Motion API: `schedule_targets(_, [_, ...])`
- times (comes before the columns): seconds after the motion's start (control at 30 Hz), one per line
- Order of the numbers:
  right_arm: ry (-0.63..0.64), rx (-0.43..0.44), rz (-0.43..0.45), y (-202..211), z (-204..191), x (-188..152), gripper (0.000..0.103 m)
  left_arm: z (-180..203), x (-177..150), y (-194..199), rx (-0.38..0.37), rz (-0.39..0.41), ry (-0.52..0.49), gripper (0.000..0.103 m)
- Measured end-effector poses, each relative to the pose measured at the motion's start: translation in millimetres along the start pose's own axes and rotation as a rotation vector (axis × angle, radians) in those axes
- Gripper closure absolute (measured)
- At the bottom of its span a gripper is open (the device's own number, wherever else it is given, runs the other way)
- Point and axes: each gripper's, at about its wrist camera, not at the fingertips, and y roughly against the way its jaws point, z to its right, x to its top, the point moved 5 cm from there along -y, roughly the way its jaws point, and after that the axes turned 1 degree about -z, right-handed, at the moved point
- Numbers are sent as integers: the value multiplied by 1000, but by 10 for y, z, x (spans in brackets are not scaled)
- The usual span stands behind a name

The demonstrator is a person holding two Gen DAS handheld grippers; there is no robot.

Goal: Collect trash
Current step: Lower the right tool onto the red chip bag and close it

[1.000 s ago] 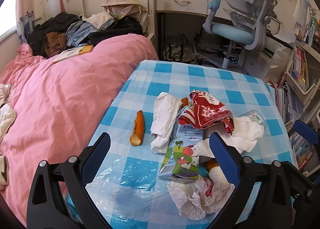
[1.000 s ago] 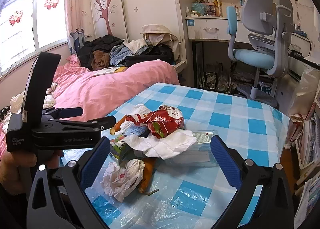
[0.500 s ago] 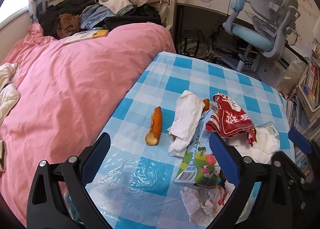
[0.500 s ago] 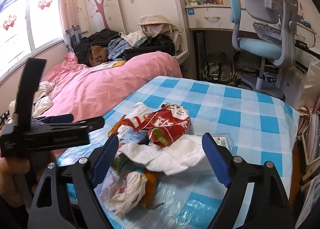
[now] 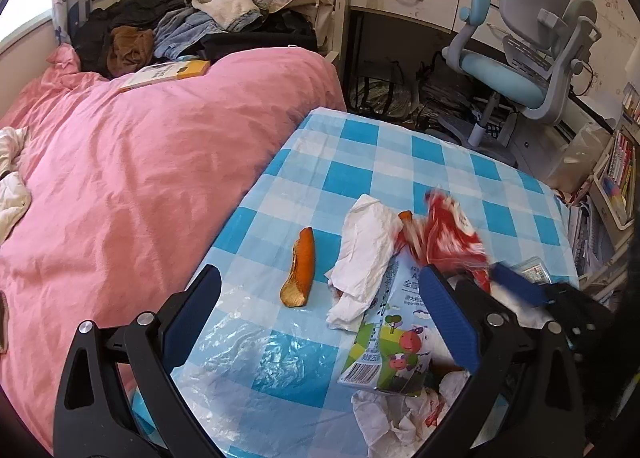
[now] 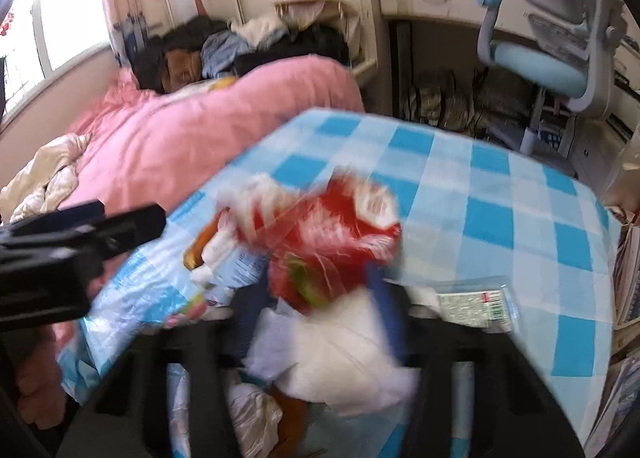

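Note:
Trash lies on a blue checked table (image 5: 360, 153): an orange peel (image 5: 300, 266), a white tissue (image 5: 364, 250), a milk carton (image 5: 384, 342), a red snack wrapper (image 5: 444, 234) and crumpled white plastic (image 5: 392, 418). My left gripper (image 5: 320, 322) is open and empty above the near table edge. My right gripper (image 6: 316, 306) has narrowed around the red wrapper (image 6: 328, 246) and a white tissue (image 6: 340, 354); the right wrist view is blurred, so I cannot tell whether it grips. It shows at the right of the left wrist view (image 5: 520, 290).
A pink bed (image 5: 140, 177) borders the table's left side, with clothes (image 5: 168, 29) and a book (image 5: 164, 73) on it. A blue desk chair (image 5: 512, 69) and desk stand behind. Bookshelves (image 5: 616, 177) are at the right. A clear packet (image 6: 472, 302) lies on the table.
My right gripper moved forward and down onto the trash pile and its fingers narrowed around the red wrapper and tissue. My left gripper drifted left and stays open.

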Motion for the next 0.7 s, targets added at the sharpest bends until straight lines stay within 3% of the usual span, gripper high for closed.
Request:
schedule_targets(0.07, [-13, 12, 12, 3, 13, 17, 94, -12, 25, 1, -3, 2, 3, 8])
schedule_targets(0.33, [-20, 34, 118, 296, 53, 129, 96, -192, 78, -11, -2, -6, 66, 8])
schedule_targets(0.7, [-109, 109, 221, 743, 387, 126, 98, -98, 17, -62, 13, -26, 0, 8])
